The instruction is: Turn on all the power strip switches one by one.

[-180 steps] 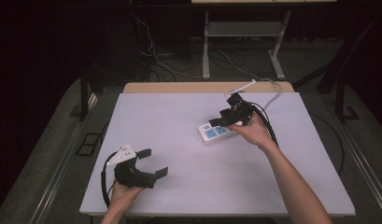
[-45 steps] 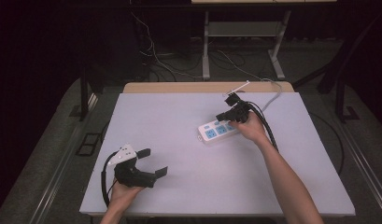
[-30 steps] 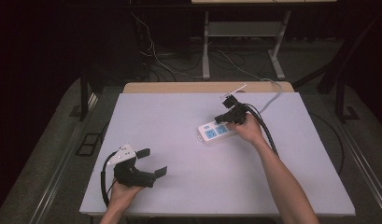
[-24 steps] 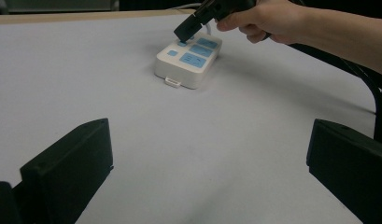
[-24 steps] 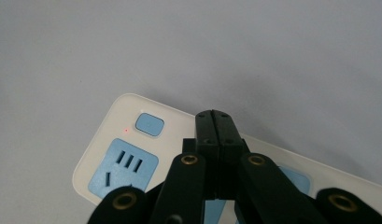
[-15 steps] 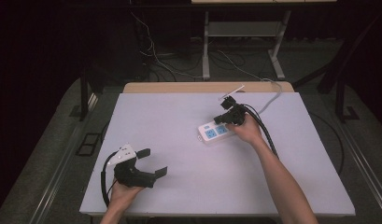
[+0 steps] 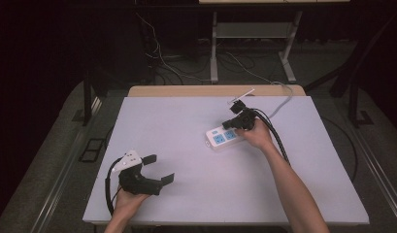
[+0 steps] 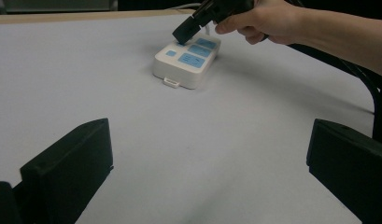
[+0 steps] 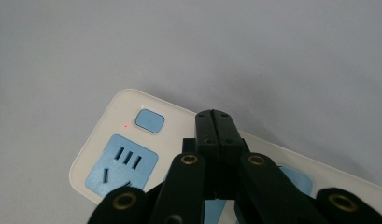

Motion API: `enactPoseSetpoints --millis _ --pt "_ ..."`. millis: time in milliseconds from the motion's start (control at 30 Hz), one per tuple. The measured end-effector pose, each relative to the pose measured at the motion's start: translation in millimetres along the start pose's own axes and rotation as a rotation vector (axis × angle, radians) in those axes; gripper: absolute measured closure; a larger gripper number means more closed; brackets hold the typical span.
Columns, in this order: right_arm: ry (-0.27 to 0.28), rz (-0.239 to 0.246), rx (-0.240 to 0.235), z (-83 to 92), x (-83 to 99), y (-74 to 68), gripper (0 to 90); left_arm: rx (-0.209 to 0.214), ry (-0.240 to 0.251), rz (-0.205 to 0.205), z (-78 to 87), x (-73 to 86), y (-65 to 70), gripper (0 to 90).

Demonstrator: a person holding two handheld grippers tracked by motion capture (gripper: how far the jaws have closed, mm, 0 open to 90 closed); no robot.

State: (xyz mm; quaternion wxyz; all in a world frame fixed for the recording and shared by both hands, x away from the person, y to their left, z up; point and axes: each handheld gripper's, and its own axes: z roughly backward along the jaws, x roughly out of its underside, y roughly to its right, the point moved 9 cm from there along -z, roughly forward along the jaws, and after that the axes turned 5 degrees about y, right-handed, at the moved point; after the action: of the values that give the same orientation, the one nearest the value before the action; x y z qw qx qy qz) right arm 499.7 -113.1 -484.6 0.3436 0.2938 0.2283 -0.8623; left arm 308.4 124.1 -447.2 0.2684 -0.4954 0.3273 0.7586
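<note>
Power strip: a white power strip with blue socket faces lies flat on the right half of the table, angled, its cord running off toward the far edge.
Switch: a small blue switch button sits at one end of the strip, a tiny red light showing just beside it.
Sockets: a blue socket face lies next to the button; in the left gripper view the blue faces run in a row along the strip's top.
Right hand-held gripper: the right hand-held gripper is poised over the strip's button end with its jaws pressed together and nothing between them; in the right gripper view the joined tips sit just beside the button, and whether they touch the casing cannot be told.
Right hand: the right hand grips the tool from behind, forearm reaching in from the lower right.
Left hand-held gripper: the left hand-held gripper rests near the table's front left corner, well apart from the strip, jaws spread wide and empty.
Table: a pale grey table, bare around the strip.
Surroundings: cables trail across the dark floor beyond the far edge.
</note>
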Motion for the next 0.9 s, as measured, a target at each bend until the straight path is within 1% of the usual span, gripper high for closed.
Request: enactPoseSetpoints --millis 133,167,200,233,267,300,333,400,433,567,600,667,733,800,833,900 --pt "0.000 0.002 -0.001 -0.6 0.6 -1.2 90.0 -0.005 0.008 0.007 1.3 -1.1 -1.7 0.0" --pt "0.000 -0.011 -0.036 -2.2 1.3 -4.1 90.0 -0.007 0.011 0.009 1.7 -1.4 -2.2 0.0" --pt "0.013 -0.001 -0.025 -3.4 0.5 -5.1 90.0 -0.008 0.013 0.011 2.1 -1.6 -2.4 0.0" --pt "0.020 0.017 -0.005 -4.8 -1.1 -4.9 90.0 -0.009 0.013 0.010 2.6 -1.6 -2.7 0.0" --pt "0.022 0.029 0.017 -6.3 -2.9 -4.6 90.0 -0.009 0.016 0.013 2.8 -1.9 -2.7 0.0" --pt "0.017 0.030 0.027 -7.0 -4.1 -4.8 90.0 -0.009 0.018 0.014 3.1 -2.0 -2.8 0.0" --pt "0.007 0.027 0.024 -6.7 -4.0 -5.1 90.0 -0.009 0.020 0.013 3.6 -2.2 -2.9 0.0" --pt "0.006 0.043 0.019 -5.9 -2.9 -5.3 90.0 -0.010 0.022 0.013 4.4 -2.4 -3.3 0.0" --pt "0.006 0.032 0.018 -5.9 -2.7 -5.4 90.0 -0.012 0.023 0.015 4.4 -2.3 -3.9 0.0" --pt "0.006 0.052 0.035 -6.5 -2.9 -5.5 90.0 -0.015 0.025 0.018 4.4 -2.9 -4.6 0.0" --pt "0.012 0.049 0.033 -6.7 -2.8 -5.5 90.0 -0.016 0.028 0.017 4.6 -3.2 -4.1 0.0" --pt "0.025 0.025 0.021 -6.6 -1.9 -4.4 90.0 -0.016 0.029 0.014 5.3 -3.3 -2.9 0.0" --pt "0.020 0.028 0.028 -6.6 -0.4 -4.5 90.0 -0.014 0.031 0.011 5.6 -3.3 -2.4 0.0" --pt "0.037 0.014 0.023 -6.4 0.2 -4.1 90.0 -0.013 0.032 0.012 5.6 -3.4 -2.1 0.0" --pt "0.039 0.024 0.032 -6.3 0.4 -4.4 90.0 -0.013 0.033 0.012 5.5 -3.5 -1.9 0.0" --pt "0.050 0.017 0.032 -6.0 1.0 -4.2 90.0 -0.013 0.030 0.014 4.9 -3.2 -1.9 0.0"
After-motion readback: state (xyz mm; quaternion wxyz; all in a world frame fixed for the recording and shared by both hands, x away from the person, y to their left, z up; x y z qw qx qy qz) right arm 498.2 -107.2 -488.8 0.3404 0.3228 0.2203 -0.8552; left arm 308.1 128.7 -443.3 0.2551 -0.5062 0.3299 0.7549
